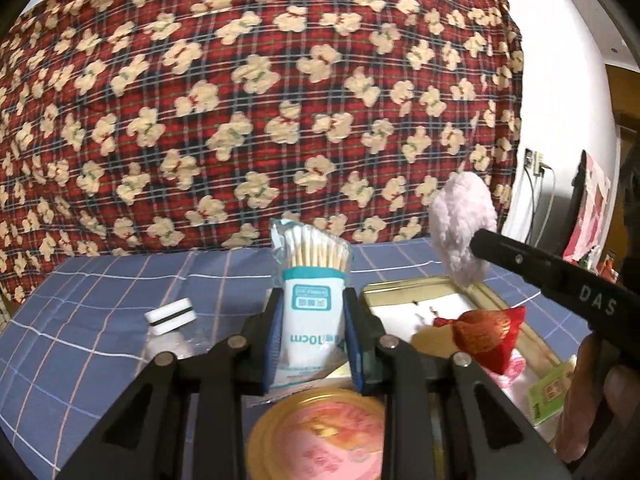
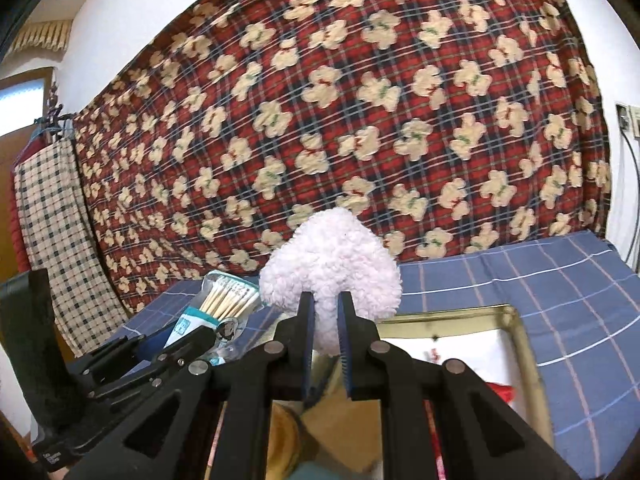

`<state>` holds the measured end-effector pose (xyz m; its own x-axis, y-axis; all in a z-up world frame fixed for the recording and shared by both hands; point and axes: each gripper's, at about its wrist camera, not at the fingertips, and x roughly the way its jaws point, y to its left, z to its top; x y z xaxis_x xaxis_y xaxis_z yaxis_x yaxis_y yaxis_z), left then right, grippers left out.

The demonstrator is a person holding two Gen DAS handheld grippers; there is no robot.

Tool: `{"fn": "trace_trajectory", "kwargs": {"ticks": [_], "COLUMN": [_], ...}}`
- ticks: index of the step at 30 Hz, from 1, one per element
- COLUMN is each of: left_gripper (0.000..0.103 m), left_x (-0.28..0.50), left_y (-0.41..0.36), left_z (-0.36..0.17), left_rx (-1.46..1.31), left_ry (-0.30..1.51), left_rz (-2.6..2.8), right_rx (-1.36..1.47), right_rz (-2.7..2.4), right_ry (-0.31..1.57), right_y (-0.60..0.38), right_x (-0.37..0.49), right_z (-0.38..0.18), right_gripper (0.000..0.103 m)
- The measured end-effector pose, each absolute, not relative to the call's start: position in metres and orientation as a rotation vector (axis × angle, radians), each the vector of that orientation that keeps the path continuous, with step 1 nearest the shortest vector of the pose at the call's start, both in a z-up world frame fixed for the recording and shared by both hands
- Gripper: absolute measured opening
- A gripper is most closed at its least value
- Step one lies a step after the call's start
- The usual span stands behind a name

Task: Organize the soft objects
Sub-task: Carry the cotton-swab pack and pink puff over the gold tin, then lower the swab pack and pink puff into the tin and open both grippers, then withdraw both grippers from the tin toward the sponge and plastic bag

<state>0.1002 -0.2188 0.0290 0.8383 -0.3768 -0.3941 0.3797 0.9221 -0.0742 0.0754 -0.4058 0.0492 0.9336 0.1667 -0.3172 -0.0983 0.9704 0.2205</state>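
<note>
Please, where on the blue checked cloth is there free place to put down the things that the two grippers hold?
The blue checked cloth lies bare left of the white block, out to the bear-print blanket. More bare cloth lies right of the gold tin. It is crowded around the tin: a red pouch, a round lid and small packets.

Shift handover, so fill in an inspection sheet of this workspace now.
Surface: blue checked cloth.
Job's things: cotton swab pack and pink fluffy piece, both lifted; gold tin open.
Clutter: red pouch, round lid, white block, green card.
Grippers: left tongs shut on the swab pack; right tongs shut on the fluffy piece.
Cables: a cable hangs from the wall socket.
Surroundings: red bear-print blanket behind.
</note>
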Motion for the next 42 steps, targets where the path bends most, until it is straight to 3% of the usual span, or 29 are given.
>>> {"fn": "trace_trajectory", "kwargs": {"ticks": [17, 19, 20, 22, 24, 34, 38, 42], "left_gripper": [0.028, 0.035, 0.040, 0.059, 0.066, 0.079, 0.080, 0.081], "left_x": [0.094, 0.094, 0.093, 0.090, 0.087, 0.076, 0.084, 0.100], "left_y": [-0.299, -0.311, -0.314, -0.319, -0.318, -0.264, -0.216, -0.170], "left_z": [0.020, 0.016, 0.014, 0.012, 0.013, 0.033, 0.032, 0.024], "left_rx": [0.073, 0.100, 0.107, 0.120, 0.115, 0.107, 0.099, 0.096], "left_ry": [0.496, 0.509, 0.511, 0.509, 0.495, 0.396, 0.385, 0.404], "left_rz": [-0.563, -0.569, -0.570, -0.560, -0.556, -0.493, -0.400, -0.286], "right_rx": [0.258, 0.266, 0.272, 0.284, 0.298, 0.282, 0.268, 0.230], "right_rz": [-0.027, -0.022, -0.025, -0.030, -0.024, 0.006, 0.046, 0.113], "right_ry": [0.545, 0.562, 0.561, 0.550, 0.543, 0.497, 0.489, 0.494], "right_y": [-0.480, -0.484, -0.486, -0.490, -0.492, -0.479, -0.460, -0.430], "right_x": [0.097, 0.099, 0.098, 0.096, 0.094, 0.082, 0.081, 0.084], "right_z": [0.025, 0.023, 0.023, 0.023, 0.024, 0.038, 0.047, 0.058], "right_gripper": [0.013, 0.014, 0.021, 0.030, 0.044, 0.048, 0.061, 0.061]}}
